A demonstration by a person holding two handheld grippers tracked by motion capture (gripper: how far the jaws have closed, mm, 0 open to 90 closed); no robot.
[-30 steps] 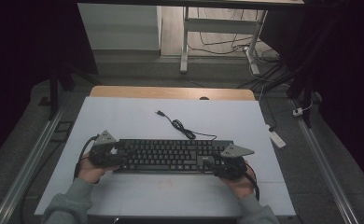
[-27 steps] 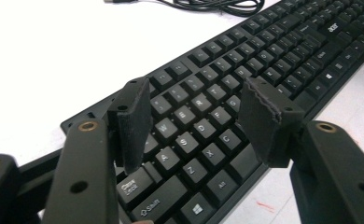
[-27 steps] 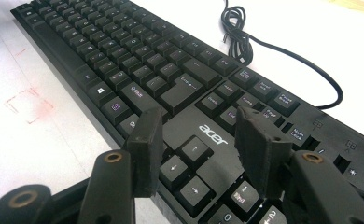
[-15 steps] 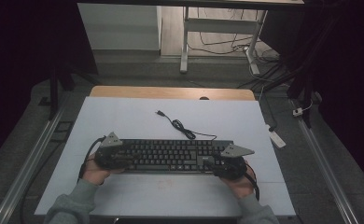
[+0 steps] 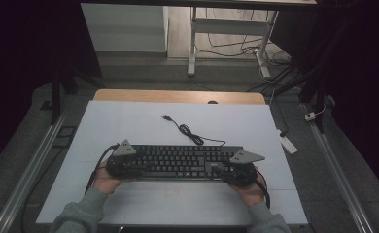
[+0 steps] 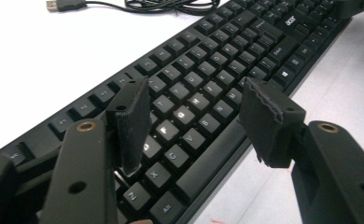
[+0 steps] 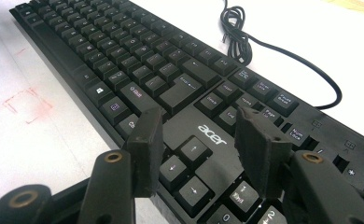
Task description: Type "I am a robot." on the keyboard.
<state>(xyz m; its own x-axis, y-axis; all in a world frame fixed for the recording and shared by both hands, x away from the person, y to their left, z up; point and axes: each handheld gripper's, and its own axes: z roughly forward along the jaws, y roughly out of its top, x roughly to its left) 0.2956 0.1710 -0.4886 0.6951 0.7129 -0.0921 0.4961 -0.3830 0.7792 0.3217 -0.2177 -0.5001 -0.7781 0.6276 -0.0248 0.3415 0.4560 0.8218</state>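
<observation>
Counter (image 5: 129,126): white top, kbd sits near the front edge, roughly centered, long axis running left-right. Keyboard (image 5: 180,162) is black, lying flat, looks square to the edge. Its cable (image 5: 190,133) is loosely coiled behind it, USB plug lying free farther back on the counter.

Left gripper (image 6: 194,126): jaws wide apart over the left-hand letter keys, holding nothing. Right gripper (image 7: 199,140): jaws also apart, over the arrow-key block by the logo, nothing clamped.

Risks imo: both grippers hover low over the keycaps, so dropping straight down mashes keys or pops a cap instead of catching the edges. Uneven push from the two ends = kbd skews. Dragging it fwd could snag the coil.
</observation>
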